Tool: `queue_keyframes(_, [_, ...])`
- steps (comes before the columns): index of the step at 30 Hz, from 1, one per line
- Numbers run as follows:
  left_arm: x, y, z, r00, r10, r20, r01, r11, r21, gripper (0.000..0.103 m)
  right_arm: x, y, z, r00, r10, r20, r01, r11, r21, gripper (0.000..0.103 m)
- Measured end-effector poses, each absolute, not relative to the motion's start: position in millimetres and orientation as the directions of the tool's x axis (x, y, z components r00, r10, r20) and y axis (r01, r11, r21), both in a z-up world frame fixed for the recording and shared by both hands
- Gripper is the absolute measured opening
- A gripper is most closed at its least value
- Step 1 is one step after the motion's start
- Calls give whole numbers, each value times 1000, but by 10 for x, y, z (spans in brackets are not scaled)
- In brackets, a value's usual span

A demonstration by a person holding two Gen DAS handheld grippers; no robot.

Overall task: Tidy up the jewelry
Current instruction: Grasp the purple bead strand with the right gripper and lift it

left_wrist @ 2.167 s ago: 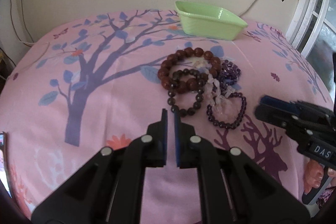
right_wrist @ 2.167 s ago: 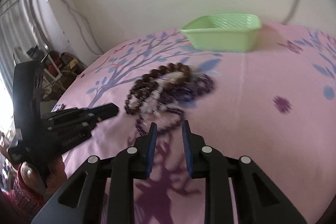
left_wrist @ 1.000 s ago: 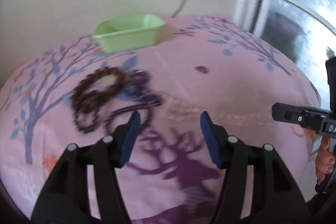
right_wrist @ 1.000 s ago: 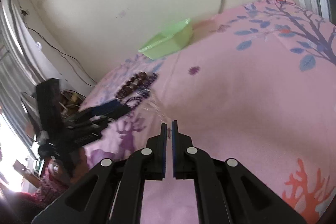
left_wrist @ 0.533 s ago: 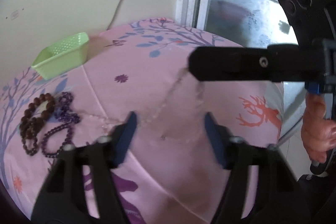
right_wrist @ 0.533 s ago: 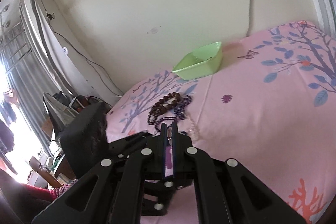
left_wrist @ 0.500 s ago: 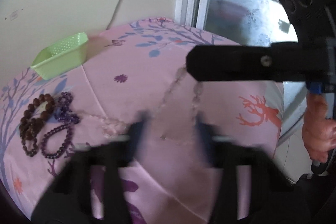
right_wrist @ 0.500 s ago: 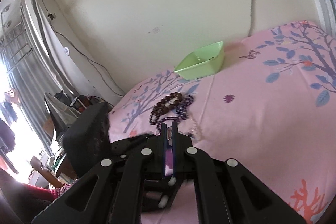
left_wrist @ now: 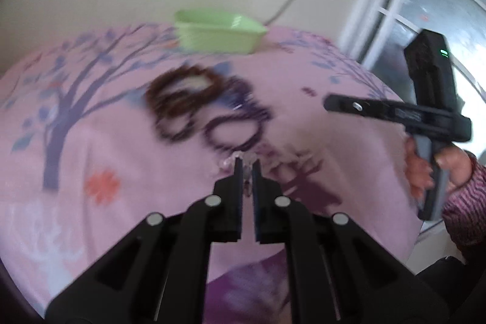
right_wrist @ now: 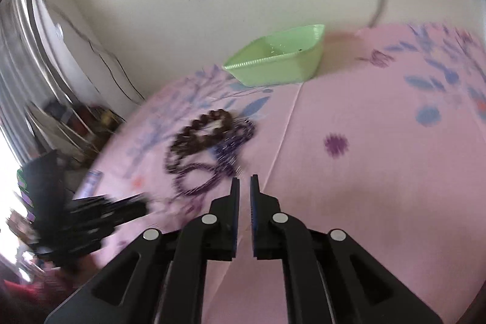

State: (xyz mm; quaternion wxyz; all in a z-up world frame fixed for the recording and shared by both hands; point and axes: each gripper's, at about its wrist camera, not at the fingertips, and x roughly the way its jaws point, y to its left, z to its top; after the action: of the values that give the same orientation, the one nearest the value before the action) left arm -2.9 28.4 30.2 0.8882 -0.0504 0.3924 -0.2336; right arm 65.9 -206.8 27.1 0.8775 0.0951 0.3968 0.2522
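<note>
Left gripper (left_wrist: 246, 164): jaws have just been closing, now nearly together, pinching a pale clear-bead strand (left_wrist: 243, 156) at the tips, low over the pink tree-print cloth (left_wrist: 121, 141) covering the desk. Right gripper (right_wrist: 244, 182): jaws together; a faint pale blur trails from its tip in the left view, too smeared to tell whether it holds anything. A hand (left_wrist: 437, 169) in a striped sleeve grips its handle. Rest of the jewelry lies on the cloth just past the left gripper's tips: brown bead bracelets (left_wrist: 182, 93) with purple bead loops (left_wrist: 234, 129) touching them on the right. Green tray (left_wrist: 217, 31) sits at the far edge by the wall, well apart from the pile. Both views motion-blurred.
</note>
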Motion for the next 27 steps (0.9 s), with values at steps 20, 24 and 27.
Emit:
queue_keyframes(20, [-84, -176, 359, 574, -420, -703, 456, 877, -151, 5, 1213, -2141, 108, 566, 399, -721, -315, 913, 258, 0])
queue_keyframes(24, [-12, -455, 314, 544, -409, -732, 509, 855, -99, 17, 850, -2550, 163, 601, 421, -679, -274, 907, 320, 0])
queue_keyframes(27, [7, -615, 294, 538, -401, -742, 538, 841, -64, 39, 545, -2837, 149, 608, 458, -648, -241, 885, 399, 0])
